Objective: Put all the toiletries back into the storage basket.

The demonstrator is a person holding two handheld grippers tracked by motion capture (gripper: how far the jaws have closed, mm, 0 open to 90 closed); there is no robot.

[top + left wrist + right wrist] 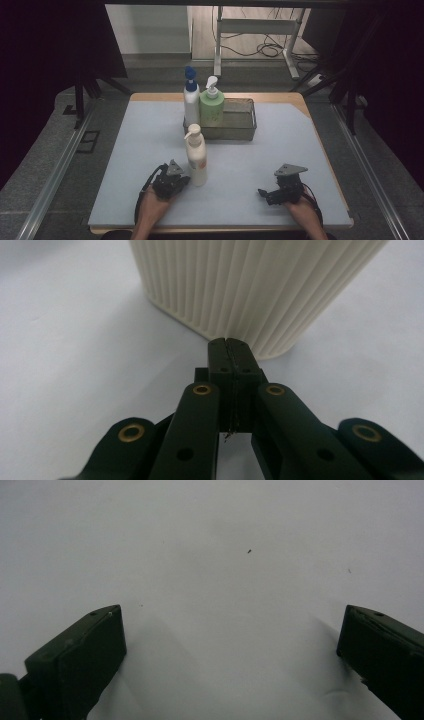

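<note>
A cream ribbed pump bottle (196, 155) stands upright on the pale blue mat (280, 150), in front of the tray. My left gripper (184, 181) rests on the mat just left of the bottle's base, its jaws shut with nothing between them. In the left gripper view the closed tips (227, 342) almost touch the ribbed bottle (250, 285). My right gripper (264, 194) lies on the mat at the front right, far from the bottle, and points left. Its jaws stand wide open over bare mat (230, 630).
A grey metal tray (239, 120) sits at the back middle of the mat. In its left end stand a white bottle with a blue pump (190, 100) and a green bottle with a white pump (211, 105). The mat's front edge runs just behind both hands.
</note>
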